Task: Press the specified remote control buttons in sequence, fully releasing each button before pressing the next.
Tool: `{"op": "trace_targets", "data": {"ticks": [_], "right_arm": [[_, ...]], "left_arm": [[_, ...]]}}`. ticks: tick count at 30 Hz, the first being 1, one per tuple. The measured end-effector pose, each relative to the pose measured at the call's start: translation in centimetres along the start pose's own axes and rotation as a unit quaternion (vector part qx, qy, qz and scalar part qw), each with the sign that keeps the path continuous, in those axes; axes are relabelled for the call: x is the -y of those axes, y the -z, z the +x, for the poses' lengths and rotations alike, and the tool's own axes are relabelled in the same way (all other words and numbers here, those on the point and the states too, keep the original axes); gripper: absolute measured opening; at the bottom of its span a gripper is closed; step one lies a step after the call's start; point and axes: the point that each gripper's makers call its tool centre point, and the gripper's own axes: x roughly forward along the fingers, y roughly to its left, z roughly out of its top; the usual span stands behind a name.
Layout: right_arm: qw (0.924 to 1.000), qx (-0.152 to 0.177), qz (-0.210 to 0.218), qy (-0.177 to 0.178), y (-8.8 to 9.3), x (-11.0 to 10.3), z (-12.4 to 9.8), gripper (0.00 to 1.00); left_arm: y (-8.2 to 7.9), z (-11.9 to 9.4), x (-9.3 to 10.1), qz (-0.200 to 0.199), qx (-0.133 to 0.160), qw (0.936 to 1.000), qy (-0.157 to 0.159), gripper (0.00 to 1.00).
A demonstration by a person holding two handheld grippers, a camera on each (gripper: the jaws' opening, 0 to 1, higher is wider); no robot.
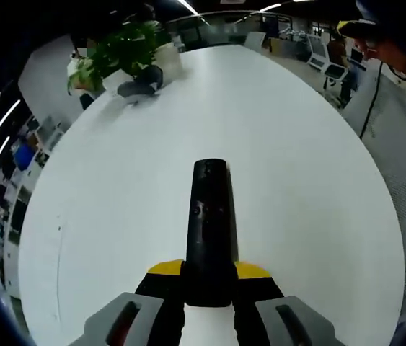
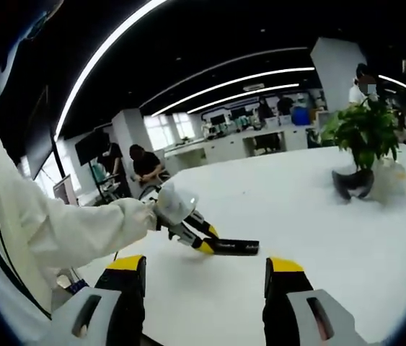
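A black remote control [image 1: 210, 231] points away from me over the white table [image 1: 296, 158], buttons facing up. My left gripper [image 1: 210, 277] is shut on the remote's near end, yellow-tipped jaws on either side of it. In the right gripper view the same remote [image 2: 235, 246] lies low over the table, held by the left gripper [image 2: 201, 239], with a white sleeve [image 2: 65, 231] behind it. My right gripper [image 2: 206, 270] stands open, nothing between its yellow-tipped fingers, a short way back from the remote.
A potted green plant [image 1: 120, 54] in a dark pot stands at the table's far end, also as the plant [image 2: 361, 140] at the right. People sit at desks [image 2: 141, 166] beyond the table. Office chairs [image 1: 325, 58] stand past the far right edge.
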Motion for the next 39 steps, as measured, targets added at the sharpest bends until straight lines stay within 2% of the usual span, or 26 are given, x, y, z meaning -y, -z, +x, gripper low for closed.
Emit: {"op": "trace_targets", "data": {"ticks": [7, 15, 20, 22, 26, 29, 31, 32, 35, 36, 37, 38, 39], "right_arm": [[0.9999, -0.007, 0.008, 0.008, 0.3, 0.9, 0.5, 0.65], [0.9997, -0.015, 0.015, 0.012, 0.7, 1.5, 1.2, 0.65], [0.9995, -0.016, 0.023, 0.017, 0.9, 2.0, 1.3, 0.65], [0.9994, -0.014, 0.027, 0.018, 0.9, 2.2, 1.3, 0.65], [0.9994, -0.011, 0.028, 0.018, 0.7, 2.3, 1.2, 0.65], [0.9995, -0.001, 0.024, 0.018, 0.1, 2.2, 1.0, 0.65], [0.9996, 0.003, 0.022, 0.02, -0.1, 2.2, 0.8, 0.66], [0.9996, 0.005, 0.021, 0.02, -0.2, 2.2, 0.8, 0.66], [0.9994, 0.019, 0.015, 0.026, -0.7, 2.2, 0.3, 0.67], [0.999, 0.029, 0.013, 0.03, -1.0, 2.3, 0.2, 0.68], [0.9986, 0.038, 0.014, 0.033, -1.2, 2.4, 0.1, 0.7], [0.9984, 0.044, 0.017, 0.032, -1.4, 2.5, 0.1, 0.71], [0.9982, 0.047, 0.021, 0.032, -1.5, 2.5, 0.1, 0.72]], "left_arm": [[0.8, 0.4, -3.7, -0.013, -0.009, 0.9997, -0.019, 0.22], [1.0, 1.1, -6.3, -0.015, -0.015, 0.9993, -0.03, 0.22], [0.9, 1.2, -6.7, -0.025, -0.015, 0.9994, -0.016, 0.23], [0.7, 1.2, -6.5, -0.014, -0.014, 0.9998, -0.005, 0.23], [0.5, 1.1, -6.3, -0.003, -0.017, 0.9998, -0.004, 0.24], [0.5, 1.0, -6.6, -0.034, -0.021, 0.9989, -0.025, 0.26], [0.5, 1.1, -6.1, -0.056, -0.019, 0.9981, -0.019, 0.24], [0.8, 0.9, -6.7, -0.079, -0.019, 0.9956, -0.045, 0.27], [1.4, 0.4, -7.2, -0.116, -0.017, 0.9908, -0.068, 0.37], [1.4, 0.0, -7.1, -0.145, 0.0, 0.9857, -0.085, 0.37], [1.2, -0.4, -7.1, -0.158, 0.016, 0.9825, -0.097, 0.37], [1.4, -1.0, -6.8, -0.179, 0.027, 0.9762, -0.12, 0.38], [1.6, -1.3, -6.6, -0.187, 0.03, 0.9732, -0.13, 0.42]]}}
